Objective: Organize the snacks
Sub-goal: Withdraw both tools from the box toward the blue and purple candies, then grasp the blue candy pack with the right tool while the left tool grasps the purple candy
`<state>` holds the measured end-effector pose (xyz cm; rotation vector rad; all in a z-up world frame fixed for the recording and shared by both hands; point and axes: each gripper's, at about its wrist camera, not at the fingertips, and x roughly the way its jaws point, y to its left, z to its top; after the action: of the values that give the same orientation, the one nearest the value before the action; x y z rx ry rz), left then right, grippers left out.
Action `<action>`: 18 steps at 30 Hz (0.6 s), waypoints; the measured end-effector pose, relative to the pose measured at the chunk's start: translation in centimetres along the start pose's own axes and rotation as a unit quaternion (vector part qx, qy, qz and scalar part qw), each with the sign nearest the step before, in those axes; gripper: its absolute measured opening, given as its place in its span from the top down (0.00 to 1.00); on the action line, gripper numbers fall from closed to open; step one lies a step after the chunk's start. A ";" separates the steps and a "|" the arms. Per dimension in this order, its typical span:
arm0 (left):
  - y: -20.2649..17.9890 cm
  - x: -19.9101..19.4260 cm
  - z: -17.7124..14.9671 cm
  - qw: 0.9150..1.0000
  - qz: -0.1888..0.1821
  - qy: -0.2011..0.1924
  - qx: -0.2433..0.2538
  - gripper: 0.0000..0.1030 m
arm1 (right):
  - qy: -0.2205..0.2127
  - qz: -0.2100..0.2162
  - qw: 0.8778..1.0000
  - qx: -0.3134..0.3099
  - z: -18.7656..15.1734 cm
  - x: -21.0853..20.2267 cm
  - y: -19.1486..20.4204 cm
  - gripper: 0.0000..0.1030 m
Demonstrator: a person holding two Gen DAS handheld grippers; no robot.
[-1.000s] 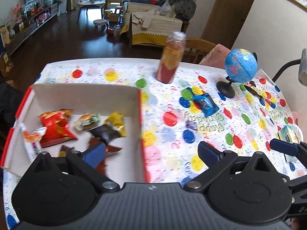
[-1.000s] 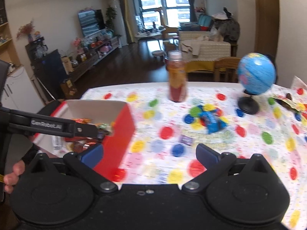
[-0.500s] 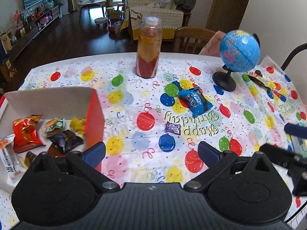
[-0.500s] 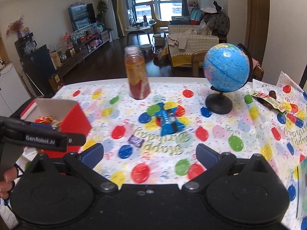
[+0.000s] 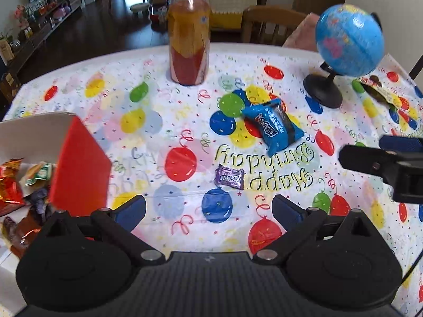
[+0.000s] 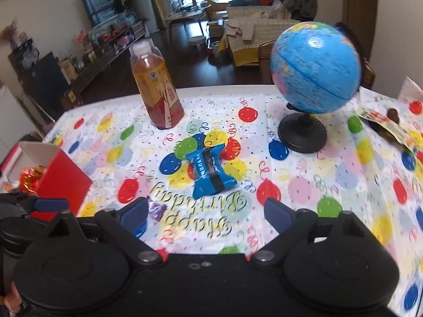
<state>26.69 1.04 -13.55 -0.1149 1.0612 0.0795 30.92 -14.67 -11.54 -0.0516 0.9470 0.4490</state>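
Blue foil snack packet (image 5: 272,127) lies flat on the desk (image 5: 158,142), crinkled, with white lettering and a dark band across its middle; its ends flare like a bow in the right wrist view (image 6: 208,170). It sits on the cluster of printed balloons, between the bottle (image 5: 189,37) and the "Happy Birthday" lettering. A small purple candy wrapper (image 5: 229,178) lies nearer to me, apart from the blue packet; in the right wrist view it is just beside my right gripper's left fingertip (image 6: 156,210).

Red-sided carton (image 5: 79,163) stands at the left edge with its white inner wall visible. Inside I can see a red-orange bag (image 5: 9,182), a green-and-white packet (image 5: 39,175) and darker wrappers, blurred.

Left gripper (image 5: 208,210): fingers spread wide, nothing between them. Right gripper (image 6: 206,215): fingers likewise spread, holding nothing; it also enters the left wrist view from the right (image 5: 383,158).

Globe (image 6: 314,68) on its black stand is at the far right, with a yellow-red wrapper (image 6: 383,121) beyond it.

Versus one second ago: the left camera looked down into the carton, which filled the left half of the view; it now shows only the carton's corner, and the blue packet and purple wrapper are nearer the centre and larger. The right view has also swung off the carton, with the globe and blue packet closer. Both grippers' fingers were spread then as well.
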 end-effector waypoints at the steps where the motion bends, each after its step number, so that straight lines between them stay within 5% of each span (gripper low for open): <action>1: -0.2 0.6 0.2 1.000 0.001 0.003 0.001 0.01 | 0.003 0.001 1.000 -0.004 0.3 0.7 -0.1 0.12; 10: -1.4 5.5 2.0 0.999 0.003 0.035 0.003 0.02 | 0.025 -0.003 0.999 -0.024 2.7 7.0 -0.8 0.22; 18: -1.8 8.3 2.2 0.998 0.008 0.055 0.008 0.20 | 0.039 -0.011 0.997 -0.064 3.4 11.5 0.3 0.33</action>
<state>32.88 -0.36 -19.65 -0.0974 1.1734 0.0797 39.12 -9.58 -18.59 -0.1971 0.9916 0.4907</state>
